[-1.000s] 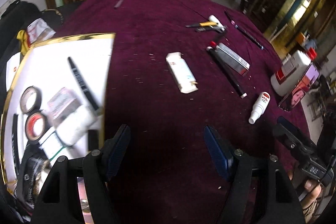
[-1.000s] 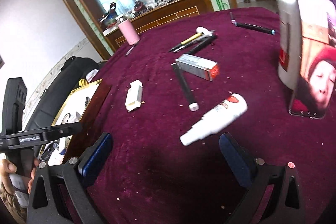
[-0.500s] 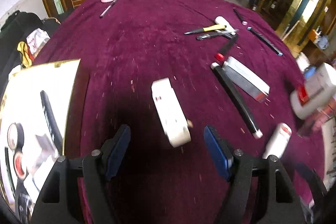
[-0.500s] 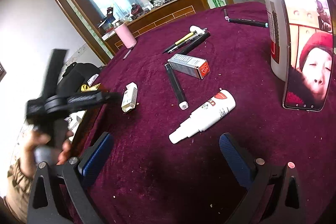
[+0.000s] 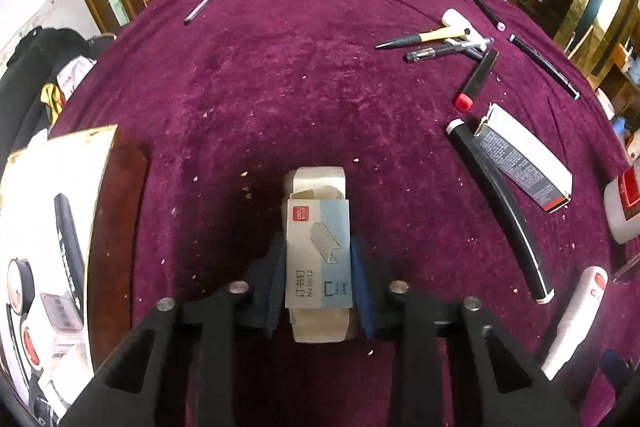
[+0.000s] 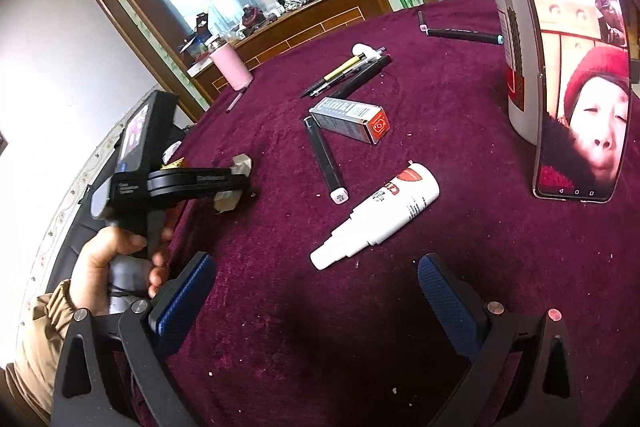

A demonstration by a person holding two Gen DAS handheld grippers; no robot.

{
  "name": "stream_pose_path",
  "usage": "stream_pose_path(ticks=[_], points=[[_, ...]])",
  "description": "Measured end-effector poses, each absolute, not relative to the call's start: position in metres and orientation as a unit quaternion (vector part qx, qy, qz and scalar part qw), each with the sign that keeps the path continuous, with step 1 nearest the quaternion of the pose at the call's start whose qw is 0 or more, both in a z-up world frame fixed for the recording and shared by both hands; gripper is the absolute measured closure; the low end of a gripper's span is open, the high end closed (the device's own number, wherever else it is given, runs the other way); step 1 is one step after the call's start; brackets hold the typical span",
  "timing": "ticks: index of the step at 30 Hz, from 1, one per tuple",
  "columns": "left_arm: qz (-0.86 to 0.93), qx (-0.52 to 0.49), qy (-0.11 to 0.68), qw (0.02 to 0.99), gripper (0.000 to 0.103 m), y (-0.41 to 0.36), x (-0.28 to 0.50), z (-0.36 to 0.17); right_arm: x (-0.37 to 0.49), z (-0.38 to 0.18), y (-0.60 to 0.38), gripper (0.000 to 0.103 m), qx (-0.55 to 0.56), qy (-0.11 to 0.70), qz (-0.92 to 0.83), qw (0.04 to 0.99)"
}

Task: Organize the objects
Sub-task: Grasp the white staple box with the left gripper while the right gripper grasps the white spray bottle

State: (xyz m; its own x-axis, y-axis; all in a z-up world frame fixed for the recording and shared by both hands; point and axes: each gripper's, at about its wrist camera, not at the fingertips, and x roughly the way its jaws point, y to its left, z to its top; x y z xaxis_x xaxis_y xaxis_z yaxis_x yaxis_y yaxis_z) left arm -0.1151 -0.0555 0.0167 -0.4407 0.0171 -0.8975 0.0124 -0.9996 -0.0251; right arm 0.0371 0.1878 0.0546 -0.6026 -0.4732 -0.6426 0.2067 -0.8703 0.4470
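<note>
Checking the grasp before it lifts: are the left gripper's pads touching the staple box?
Touching. In the left wrist view the left gripper has just closed, both blue pads pressed against the staple box.

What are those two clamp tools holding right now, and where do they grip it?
The left gripper, whose jaws have just been closing, clamps the staple box by its two long sides, near its nearer end. The right gripper is open and holds nothing.

Left gripper closes on the staple box

The left gripper (image 5: pixel 318 283) is now down over the staple box (image 5: pixel 319 251), once ahead at its twelve o'clock; its jaws have just been closing and the blue pads (image 5: pixel 276 287) now press both long sides of the box.
</note>
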Motion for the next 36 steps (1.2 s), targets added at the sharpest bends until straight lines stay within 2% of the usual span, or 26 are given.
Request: stream_pose_path(ticks=[6, 10, 15, 16, 20, 22, 25, 32, 36], points=[[0.839, -0.541, -0.034, 0.044, 0.074, -0.064, -0.074, 0.018, 0.03, 0.051, 0.187, 0.001, 0.408, -0.153, -0.884, 0.168], [0.834, -0.545, -0.035, 0.078, 0.074, -0.065, -0.033, 0.018, 0.014, 0.046, 0.188, 0.021, 0.426, -0.151, -0.881, 0.138], [0.83, -0.547, -0.046, 0.105, 0.074, -0.073, -0.009, 0.019, -0.017, 0.035, 0.194, 0.033, 0.456, -0.19, -0.863, 0.103], [0.829, -0.546, -0.048, 0.108, 0.074, -0.075, -0.008, 0.02, -0.022, 0.033, 0.193, 0.04, 0.46, -0.19, -0.862, 0.099], [0.828, -0.547, -0.05, 0.113, 0.074, -0.074, -0.01, 0.019, -0.038, 0.03, 0.184, 0.057, 0.47, -0.156, -0.865, 0.077], [0.829, -0.545, -0.047, 0.116, 0.074, -0.074, -0.01, 0.019, -0.039, 0.031, 0.178, 0.061, 0.473, -0.134, -0.868, 0.076], [0.829, -0.544, -0.055, 0.121, 0.074, -0.076, -0.009, 0.019, -0.037, 0.03, 0.165, 0.071, 0.474, -0.086, -0.873, 0.073], [0.831, -0.539, -0.056, 0.125, 0.074, -0.078, -0.008, 0.019, -0.019, 0.03, 0.144, 0.072, 0.468, -0.03, -0.879, 0.089], [0.833, -0.536, -0.06, 0.125, 0.074, -0.079, -0.009, 0.019, -0.014, 0.03, 0.139, 0.072, 0.47, -0.037, -0.875, 0.107]])
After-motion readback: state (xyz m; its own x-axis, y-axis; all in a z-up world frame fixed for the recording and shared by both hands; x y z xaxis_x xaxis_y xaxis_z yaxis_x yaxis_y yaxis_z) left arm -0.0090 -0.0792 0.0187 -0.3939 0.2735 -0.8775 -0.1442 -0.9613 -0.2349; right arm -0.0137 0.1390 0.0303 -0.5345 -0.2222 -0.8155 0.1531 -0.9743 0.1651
